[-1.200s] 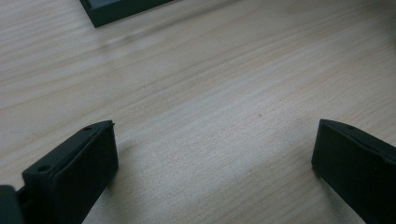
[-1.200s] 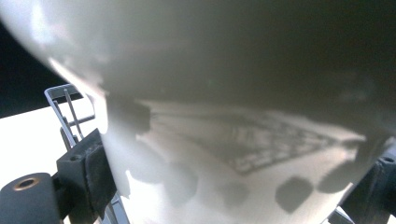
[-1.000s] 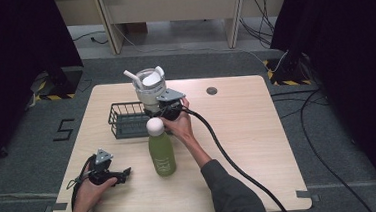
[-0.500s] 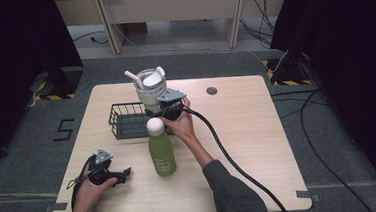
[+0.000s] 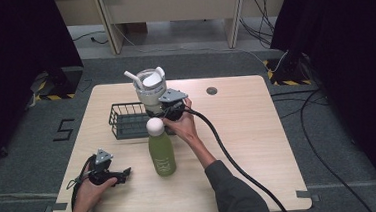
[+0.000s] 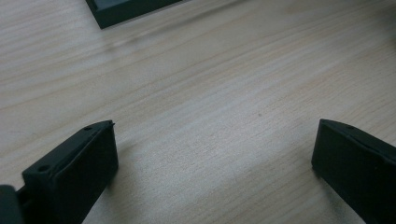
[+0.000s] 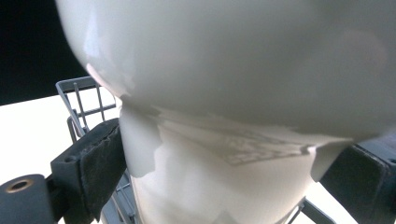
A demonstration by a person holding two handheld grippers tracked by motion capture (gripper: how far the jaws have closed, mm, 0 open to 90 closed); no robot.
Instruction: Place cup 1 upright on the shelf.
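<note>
1. Dark curtains flank a grey carpeted floor, and a pale wooden bench (image 5: pixel 258 131) stands in the middle under the high view.
2. Near the far edge of the bench, left of centre, sits a black wire basket (image 5: pixel 127 121), its long side running along that edge.
3. At the basket's right end stands a white cup-like vessel (image 5: pixel 150 91) with a wide rounded top, a lid and a white spout or straw slanting out to the left; whether its base is inside the basket or lifted just above it cannot be told.
4. The right gripper (image 5: pixel 169 111) is at the vessel's narrower lower body, a grey plate on top and a thick black cable (image 5: pixel 229 155) trailing back toward the near edge.
5. In the right gripper view its fingers (image 7: pixel 100 158) press against both sides of the vessel's (image 7: pixel 224 116) lower body, gripping it, with basket wires (image 7: pixel 81 105) behind.
6. Just in front of the basket, toward the bench's centre, a green bottle (image 5: pixel 161 153) with a round white cap stands upright, close beside the person's right hand (image 5: pixel 183 129).
7. The left gripper (image 5: pixel 120 173) lies low near the near-left corner, held in the left hand (image 5: pixel 89 188).
8. In the left gripper view its fingers (image 6: pixel 77 168) are spread wide over bare wood with nothing between them.
</note>
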